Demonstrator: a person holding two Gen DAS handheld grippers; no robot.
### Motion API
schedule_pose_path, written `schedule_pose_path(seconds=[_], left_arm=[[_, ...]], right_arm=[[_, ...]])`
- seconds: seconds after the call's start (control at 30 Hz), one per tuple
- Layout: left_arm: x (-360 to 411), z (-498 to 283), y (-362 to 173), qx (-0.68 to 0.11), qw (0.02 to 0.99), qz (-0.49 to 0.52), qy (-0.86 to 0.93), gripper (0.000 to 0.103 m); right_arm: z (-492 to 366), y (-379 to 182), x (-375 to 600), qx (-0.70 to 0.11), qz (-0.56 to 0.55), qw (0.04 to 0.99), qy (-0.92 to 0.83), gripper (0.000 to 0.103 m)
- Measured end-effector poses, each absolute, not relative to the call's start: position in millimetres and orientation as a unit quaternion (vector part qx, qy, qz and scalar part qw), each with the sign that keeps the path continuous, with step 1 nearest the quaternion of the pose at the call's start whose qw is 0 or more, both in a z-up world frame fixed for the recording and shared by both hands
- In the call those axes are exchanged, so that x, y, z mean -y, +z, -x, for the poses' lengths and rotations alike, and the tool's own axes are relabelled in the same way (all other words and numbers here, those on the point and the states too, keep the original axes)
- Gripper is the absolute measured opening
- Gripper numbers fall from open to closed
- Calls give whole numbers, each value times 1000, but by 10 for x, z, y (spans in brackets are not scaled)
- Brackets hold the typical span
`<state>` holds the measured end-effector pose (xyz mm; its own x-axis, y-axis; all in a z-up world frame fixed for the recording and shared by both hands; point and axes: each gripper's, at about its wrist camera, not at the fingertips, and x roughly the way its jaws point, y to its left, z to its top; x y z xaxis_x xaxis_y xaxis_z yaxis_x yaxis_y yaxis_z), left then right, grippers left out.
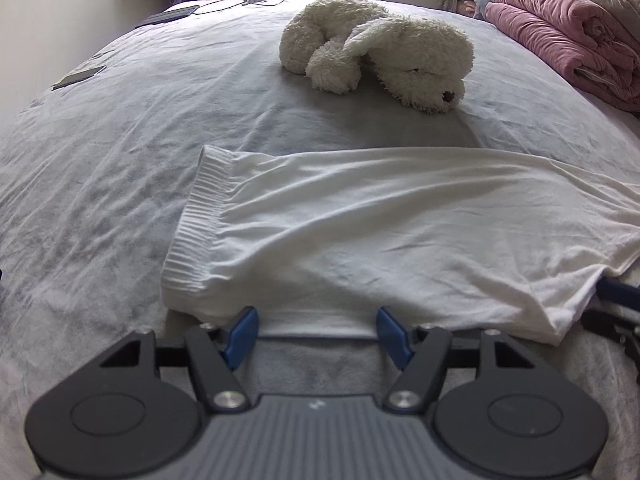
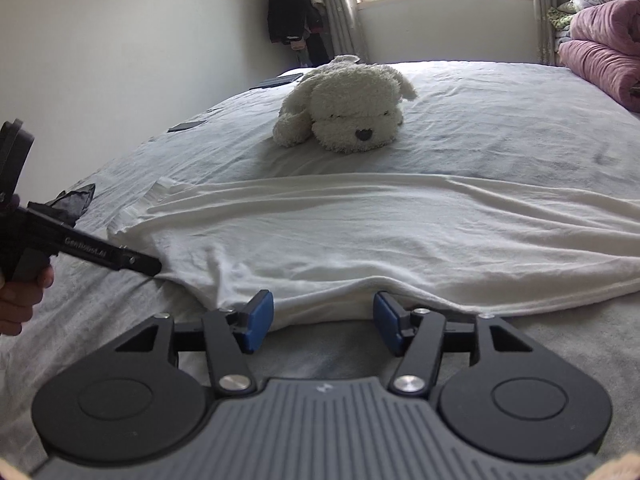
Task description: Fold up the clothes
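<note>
White garment (image 1: pixel 380 224) folded flat, ribbed cuff left, on grey bedsheet (image 1: pixel 120 168).

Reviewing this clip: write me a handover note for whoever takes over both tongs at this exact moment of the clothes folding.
Left tongs: open, empty, at the near edge of the white ribbed-hem cotton garment.
Right tongs: open, nothing gripped, the garment's near edge lying between the blue pads.
Garment lies lengthwise across the grey bed sheet, ribbed hem at the left end, apparently already doubled over once.
The fluffy white plush dog sits behind it, apart.
Left to do: likely re-grip the near edge and make the next fold, then smooth it.
</note>
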<state>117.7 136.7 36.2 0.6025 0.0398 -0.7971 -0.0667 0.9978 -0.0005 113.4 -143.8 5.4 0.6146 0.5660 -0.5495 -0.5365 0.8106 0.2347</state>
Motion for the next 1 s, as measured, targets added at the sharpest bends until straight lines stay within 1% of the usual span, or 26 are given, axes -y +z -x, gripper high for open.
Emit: schedule_pose_path(seconds=[0.2,0.4,0.43,0.47,0.63,0.73,0.8,0.87,0.9,0.97,1.0], left_arm=[[-1163,-1044,513,-410,912,4,-28,67],[-1132,-1083,468,-418,907,17,-45,67],[-1129,-1087,457,-420,907,15,-44,67],[-1126,-1091,447,-421,906,13,-42,67],[-1139,-1095,436,-423,905,12,-40,67],[-1147,-1093,442,-422,905,12,-40,67],[-1150,-1096,438,-423,905,13,-40,67],[-1144,-1104,427,-425,904,8,-37,67],[-1140,-1106,422,-426,904,6,-35,67],[-1141,-1112,420,-426,904,6,-34,67],[-1142,-1114,421,-426,904,6,-34,67]], right_arm=[[-970,57,1282,-302,66,890,336,62],[-1047,100,1019,-295,141,869,371,63],[-1079,98,1005,-300,140,867,373,67],[-1111,95,990,-304,138,865,375,69],[-1211,94,936,-321,122,855,389,69],[-1066,136,885,-285,158,865,381,69],[-1094,118,874,-302,156,858,385,63],[-1093,59,831,-317,162,849,391,44],[-1065,45,808,-313,168,849,391,41],[-1032,51,771,-308,167,852,388,25],[-1031,50,756,-308,162,855,384,25]])
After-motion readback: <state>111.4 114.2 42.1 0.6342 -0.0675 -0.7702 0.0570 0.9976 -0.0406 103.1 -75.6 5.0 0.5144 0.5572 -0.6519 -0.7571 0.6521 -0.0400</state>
